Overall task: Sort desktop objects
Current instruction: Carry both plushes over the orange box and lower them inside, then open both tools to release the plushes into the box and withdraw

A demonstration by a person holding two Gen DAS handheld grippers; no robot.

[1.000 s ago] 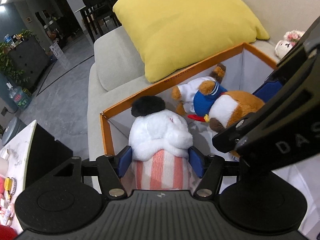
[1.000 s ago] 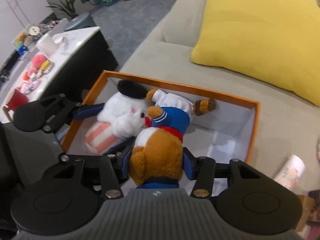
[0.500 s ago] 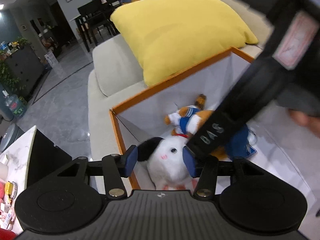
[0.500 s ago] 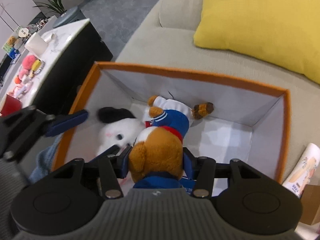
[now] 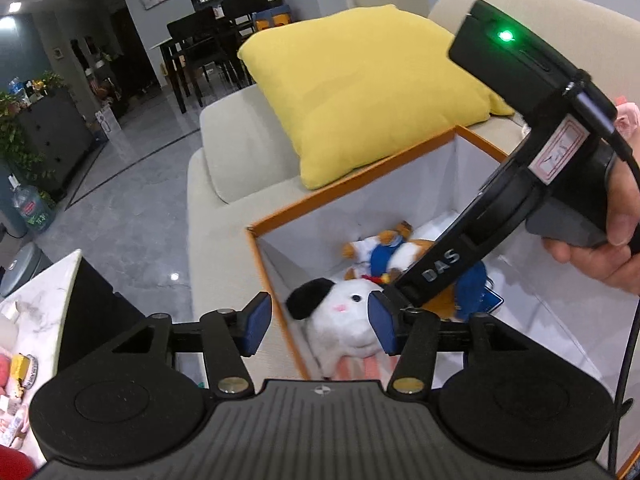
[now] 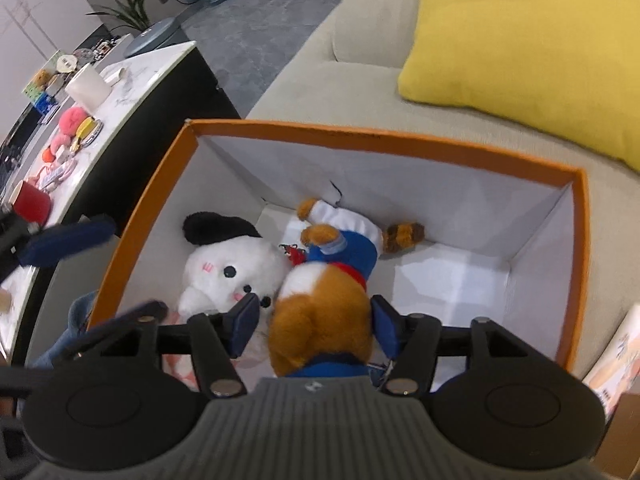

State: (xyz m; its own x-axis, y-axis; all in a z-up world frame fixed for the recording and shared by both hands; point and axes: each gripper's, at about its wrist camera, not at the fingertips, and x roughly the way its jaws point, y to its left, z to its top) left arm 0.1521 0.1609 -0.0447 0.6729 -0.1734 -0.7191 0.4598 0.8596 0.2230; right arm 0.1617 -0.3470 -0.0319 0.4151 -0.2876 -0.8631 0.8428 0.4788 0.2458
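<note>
An orange-rimmed white box (image 5: 360, 179) (image 6: 380, 136) sits on the sofa. Inside lie a white plush with a black ear (image 5: 344, 312) (image 6: 228, 268) and a brown plush dog in blue clothes (image 5: 384, 258) (image 6: 320, 312). My left gripper (image 5: 319, 326) hovers above the box's left rim, jaws opening, pads touching nothing; the white plush lies below them. My right gripper (image 6: 314, 322) reaches into the box with the dog's rump between its opening jaws; the left pad stands off the fur. The left gripper's blue fingers (image 6: 68, 240) blur at the box's left.
A yellow pillow (image 5: 360, 92) (image 6: 520, 40) leans on the beige sofa (image 5: 224, 152) behind the box. A marble table (image 6: 132, 76) with small toys and a red cup (image 6: 32, 202) stands left. A hand (image 5: 600, 256) holds the right tool. A booklet (image 6: 616, 360) lies right.
The left gripper let go of the white plush, rose and drew back over the box rim. The right gripper sank into the box with the dog and its jaws widened.
</note>
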